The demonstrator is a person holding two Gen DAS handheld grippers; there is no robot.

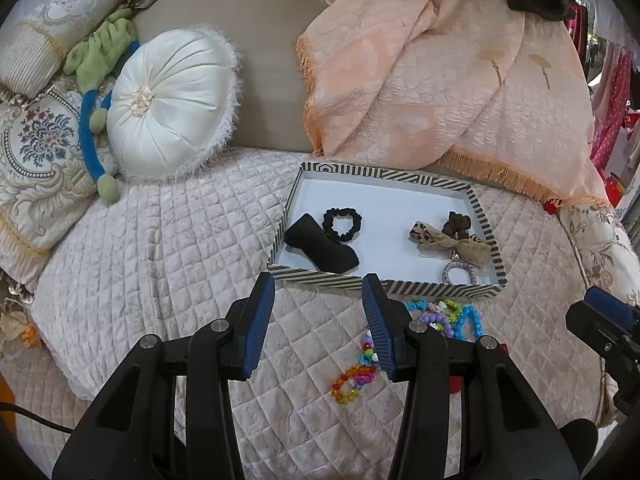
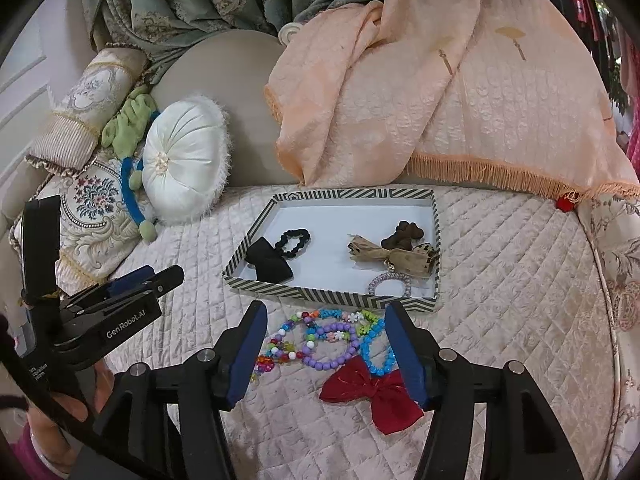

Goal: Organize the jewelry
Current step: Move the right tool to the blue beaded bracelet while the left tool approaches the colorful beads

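Note:
A striped-rim tray [image 1: 384, 284] [image 2: 332, 294] lies on the quilted bed. In it are a black bow [image 1: 320, 246] [image 2: 268, 262], a black scrunchie [image 1: 342, 222] [image 2: 293, 241], a tan leopard bow [image 1: 452, 240] [image 2: 388, 258], a brown scrunchie [image 1: 456, 224] [image 2: 400, 238] and a lilac hair tie [image 1: 460, 270] [image 2: 390, 282]. In front of the tray lie several bead bracelets [image 2: 328, 340] [image 1: 444, 316] and a red bow [image 2: 372, 390]. My left gripper [image 1: 320, 292] is open and empty just before the tray. My right gripper [image 2: 326, 320] is open and empty, its fingers either side of the bracelets.
A round white cushion [image 1: 172, 106] [image 2: 186, 168], patterned pillows [image 1: 36, 152] and a green-blue plush [image 1: 96, 92] lie at the left. A peach fringed throw [image 1: 440, 72] [image 2: 440, 92] drapes behind the tray. The left gripper's body [image 2: 108, 312] shows at the left of the right wrist view.

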